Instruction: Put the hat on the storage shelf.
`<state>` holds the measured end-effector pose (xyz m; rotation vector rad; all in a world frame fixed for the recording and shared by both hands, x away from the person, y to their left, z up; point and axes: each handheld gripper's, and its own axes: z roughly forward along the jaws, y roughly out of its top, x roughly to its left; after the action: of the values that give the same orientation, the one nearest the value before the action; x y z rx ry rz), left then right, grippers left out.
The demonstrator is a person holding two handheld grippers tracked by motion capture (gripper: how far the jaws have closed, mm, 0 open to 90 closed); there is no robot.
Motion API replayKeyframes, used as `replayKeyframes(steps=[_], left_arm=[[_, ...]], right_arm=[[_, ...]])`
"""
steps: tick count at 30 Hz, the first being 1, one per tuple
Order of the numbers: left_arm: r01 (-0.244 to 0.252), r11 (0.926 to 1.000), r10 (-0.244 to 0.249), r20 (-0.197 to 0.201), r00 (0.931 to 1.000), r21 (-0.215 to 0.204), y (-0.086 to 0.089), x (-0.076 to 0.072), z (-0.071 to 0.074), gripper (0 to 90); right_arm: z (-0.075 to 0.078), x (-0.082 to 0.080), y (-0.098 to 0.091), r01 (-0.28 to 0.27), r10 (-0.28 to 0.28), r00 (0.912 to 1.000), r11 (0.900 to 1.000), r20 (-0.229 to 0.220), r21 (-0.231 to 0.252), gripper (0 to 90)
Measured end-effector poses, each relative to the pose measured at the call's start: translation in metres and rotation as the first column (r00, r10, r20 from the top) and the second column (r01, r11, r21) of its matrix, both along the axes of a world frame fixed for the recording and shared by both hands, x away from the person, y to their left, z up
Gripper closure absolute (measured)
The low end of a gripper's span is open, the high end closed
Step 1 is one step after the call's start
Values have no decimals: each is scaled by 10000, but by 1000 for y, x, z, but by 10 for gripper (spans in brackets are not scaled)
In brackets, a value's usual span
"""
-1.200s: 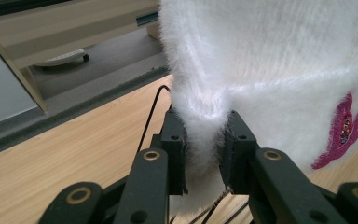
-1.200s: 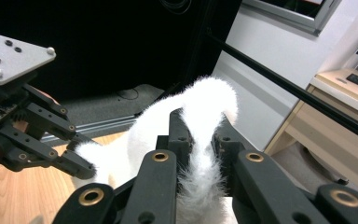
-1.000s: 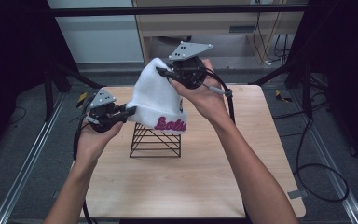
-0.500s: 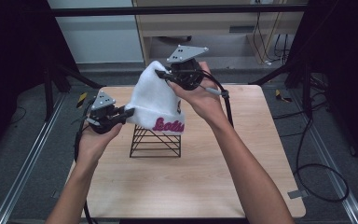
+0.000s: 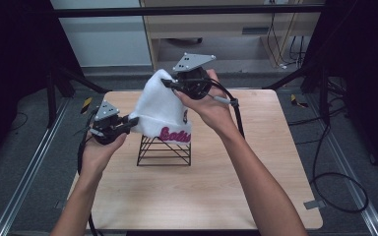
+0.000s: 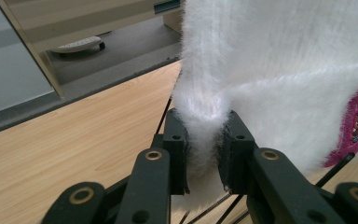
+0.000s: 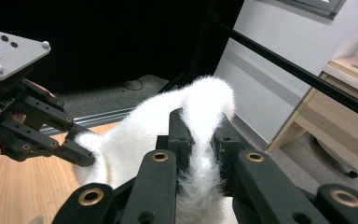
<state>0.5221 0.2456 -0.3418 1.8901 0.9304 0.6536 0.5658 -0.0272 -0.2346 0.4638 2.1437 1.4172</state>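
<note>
We have the white beanie (image 5: 162, 110) pinched in both tools over the black wire stand (image 5: 164, 149) on the wooden table (image 5: 187, 196). Left gripper (image 5: 128, 123) is clamped on the hem at the near left side; right gripper (image 5: 170, 83) is clamped on the crown, higher and farther back. To seat it well we should keep both grips firm, spread the hem and lower evenly over the frame. Left gripper view gives the fuzzy fabric squeezed between its jaws and the pink lettering (image 6: 352, 128); right gripper view gives the crown fold and the left gripper beyond.
</note>
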Motion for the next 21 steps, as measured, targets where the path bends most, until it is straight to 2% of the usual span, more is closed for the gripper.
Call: replayKeyframes(steps=[7, 11, 21], left_arm=[[38, 10000, -38, 63, 10000, -17, 2, -6, -4, 747], [-14, 9999, 14, 33, 10000, 126, 2, -6, -7, 748], [19, 9996, -13, -198, 9998, 294, 6, -7, -23, 747]], right_arm=[[0, -8, 1, -110, 112, 9999, 9998, 116, -172, 818], [-2, -10, 2, -156, 159, 9998, 9995, 112, -265, 818], [-18, -9, 4, -310, 302, 9993, 9987, -213, -410, 816]])
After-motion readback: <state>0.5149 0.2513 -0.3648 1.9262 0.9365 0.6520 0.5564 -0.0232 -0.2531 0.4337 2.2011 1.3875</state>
